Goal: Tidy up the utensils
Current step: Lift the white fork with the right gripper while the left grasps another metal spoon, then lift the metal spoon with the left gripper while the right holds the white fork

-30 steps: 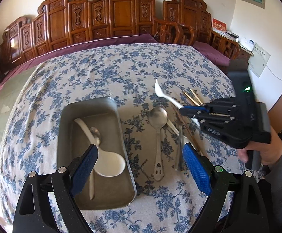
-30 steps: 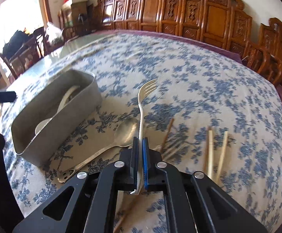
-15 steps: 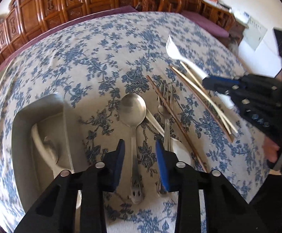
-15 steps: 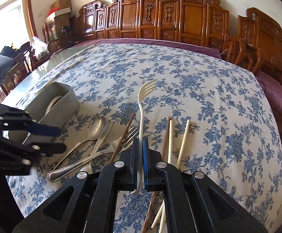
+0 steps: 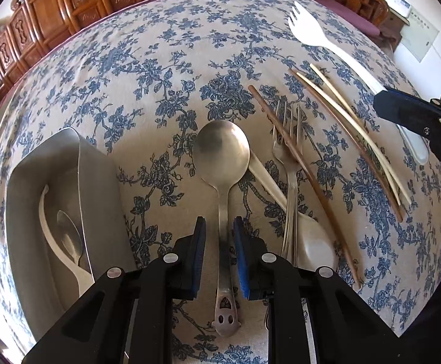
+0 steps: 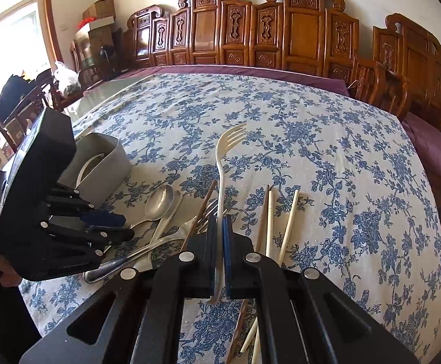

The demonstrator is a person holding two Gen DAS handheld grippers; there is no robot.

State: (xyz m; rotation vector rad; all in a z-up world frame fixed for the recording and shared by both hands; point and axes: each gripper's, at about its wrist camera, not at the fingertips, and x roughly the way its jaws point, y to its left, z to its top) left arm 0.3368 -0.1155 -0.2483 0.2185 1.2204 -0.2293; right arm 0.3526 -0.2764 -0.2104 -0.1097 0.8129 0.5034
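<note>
**Closing in on the metal spoon**

Reaching down, the left gripper is closing its blue pads around the thin handle of the metal spoon. The jaws are narrow now, one on each side of the handle, and a little gap is still showing. The spoon is lying flat on the flowery tablecloth, just right of the metal tray.

The spoon is looking hard, smooth and probably slippery, so holding the middle of the handle seems best. It is lying low on the cloth, so the pads may be pinching cloth too.

The right gripper is holding the white plastic fork up off the table. That fork is looking light and a bit bendy.

On the right, a metal fork, a white spoon and chopsticks are crowding close. The tray wall is close on the left. The far side of the table is open.
</note>
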